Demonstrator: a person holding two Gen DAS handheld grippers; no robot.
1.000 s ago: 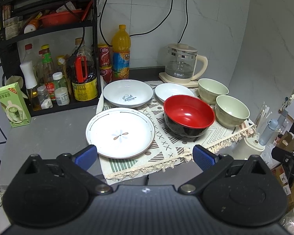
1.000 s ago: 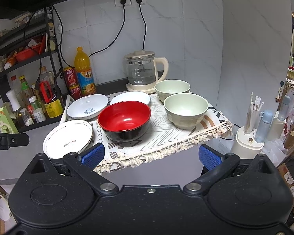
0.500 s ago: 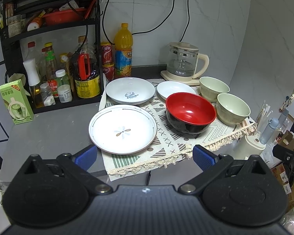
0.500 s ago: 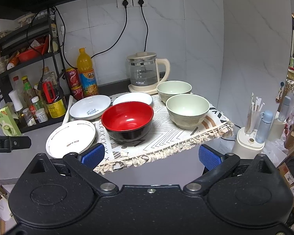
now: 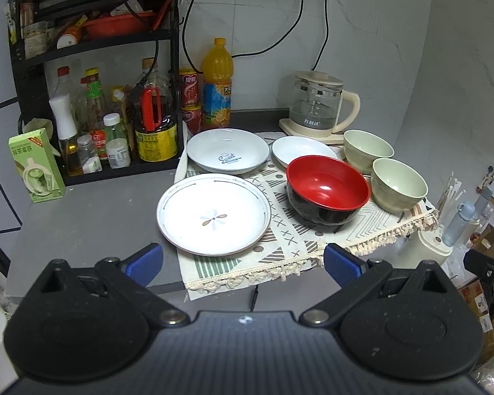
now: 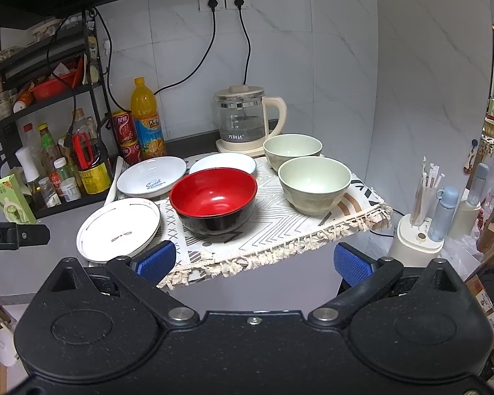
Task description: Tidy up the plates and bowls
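Both tongs, left (image 5: pixel 243 261) and right (image 6: pixel 252 260), gape wide; red bowl (image 5: pixel 327 188) and green bowls (image 5: pixel 399 184) hold nothing.

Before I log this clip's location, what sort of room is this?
Most likely a home kitchen: a glass electric kettle plugged in on a dark counter, and a rack of sauce bottles beside it.

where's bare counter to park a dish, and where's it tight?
Free: grey counter between the green box, the rack and the flower plate. Also the cloth's front strip before the red bowl. Tight: back row by the kettle.
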